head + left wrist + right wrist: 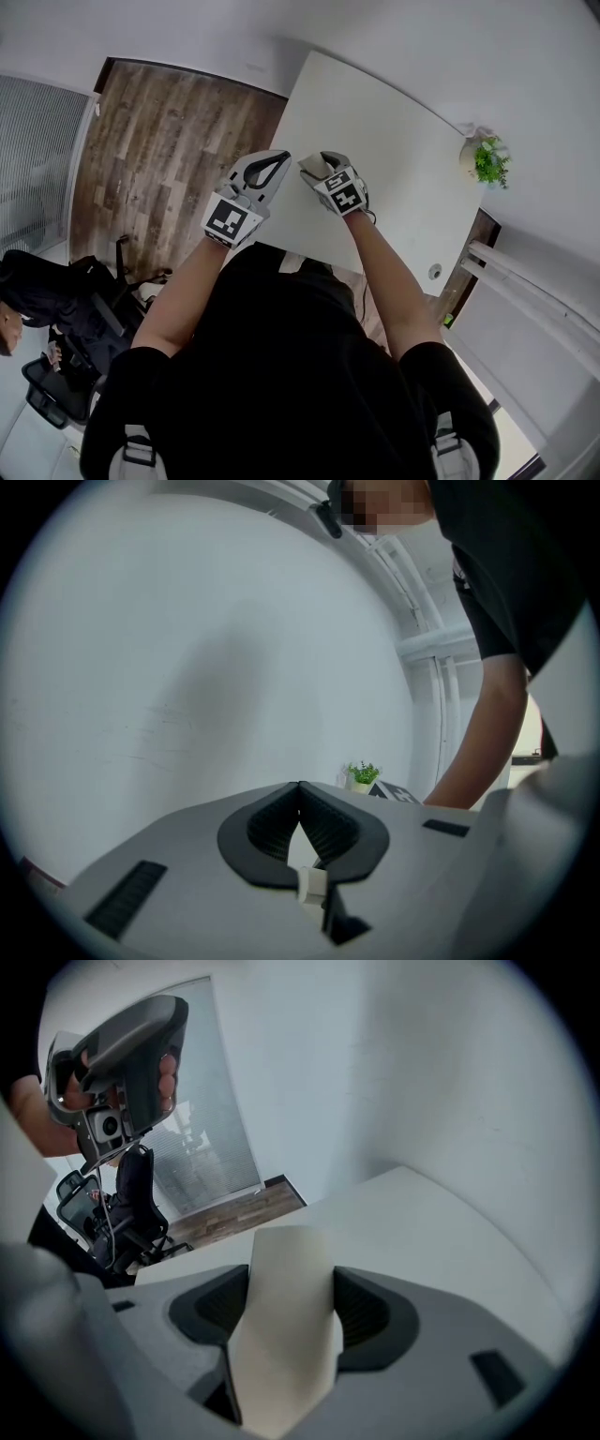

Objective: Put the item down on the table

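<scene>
Over the white table, both grippers hung near its edge. The left gripper had its jaws closed, tips meeting. Just beside it, the right gripper was clamped on a cream item over the tabletop. A small potted plant stood at the far corner.

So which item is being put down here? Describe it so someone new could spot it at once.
Start at the white table; over its edge nearest the person, two grey grippers sit side by side. The item is the smooth cream slab clamped between the dark pads of the right gripper. The left gripper beside it is shut and holds nothing.
</scene>
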### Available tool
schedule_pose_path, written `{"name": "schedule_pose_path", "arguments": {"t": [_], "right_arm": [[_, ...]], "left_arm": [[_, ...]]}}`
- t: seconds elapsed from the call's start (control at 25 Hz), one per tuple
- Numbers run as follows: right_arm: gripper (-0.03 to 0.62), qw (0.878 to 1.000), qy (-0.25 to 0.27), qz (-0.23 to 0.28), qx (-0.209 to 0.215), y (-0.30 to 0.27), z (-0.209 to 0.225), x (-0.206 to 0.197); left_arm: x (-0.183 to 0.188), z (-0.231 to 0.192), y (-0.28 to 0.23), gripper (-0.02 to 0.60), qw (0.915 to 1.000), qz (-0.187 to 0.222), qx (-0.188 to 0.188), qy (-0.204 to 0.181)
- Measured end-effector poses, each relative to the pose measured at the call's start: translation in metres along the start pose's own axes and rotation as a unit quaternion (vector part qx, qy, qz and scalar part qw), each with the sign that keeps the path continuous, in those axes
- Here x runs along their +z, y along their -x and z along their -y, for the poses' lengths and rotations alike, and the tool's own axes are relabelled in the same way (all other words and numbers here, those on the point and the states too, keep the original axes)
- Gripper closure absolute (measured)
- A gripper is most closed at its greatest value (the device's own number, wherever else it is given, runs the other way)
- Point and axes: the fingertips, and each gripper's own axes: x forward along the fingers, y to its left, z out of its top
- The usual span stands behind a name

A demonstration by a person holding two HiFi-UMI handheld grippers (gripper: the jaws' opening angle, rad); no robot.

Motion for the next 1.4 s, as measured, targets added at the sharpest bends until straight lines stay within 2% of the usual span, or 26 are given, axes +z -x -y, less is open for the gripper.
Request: {"name": "schedule_pose_path", "arguments": {"t": [0.32, 0.96, 1.24, 1.4], "right_arm": [[0.306, 0.999, 0.016, -0.045, 0.012, -0.025, -0.002, -0.006], [0.307, 0.996, 0.017, -0.084, 0.021, -0.044, -0.006, -0.016], [0.273, 0.997, 0.001, -0.078, 0.027, -0.040, -0.008, -0.013], [0.267, 0.998, 0.001, -0.061, 0.015, -0.029, -0.007, -0.006]], "left_arm": [[-0.003, -0.012, -0.003, 0.588, 1.0000, -0.003, 0.006, 0.002], [-0.006, -0.028, 0.006, 0.588, 0.9999, -0.007, 0.013, 0.003], [-0.005, -0.029, 0.005, 0.588, 0.9999, -0.006, 0.014, 0.006], [-0.003, -0.029, 0.005, 0.588, 0.9998, -0.007, 0.016, 0.008]]}}
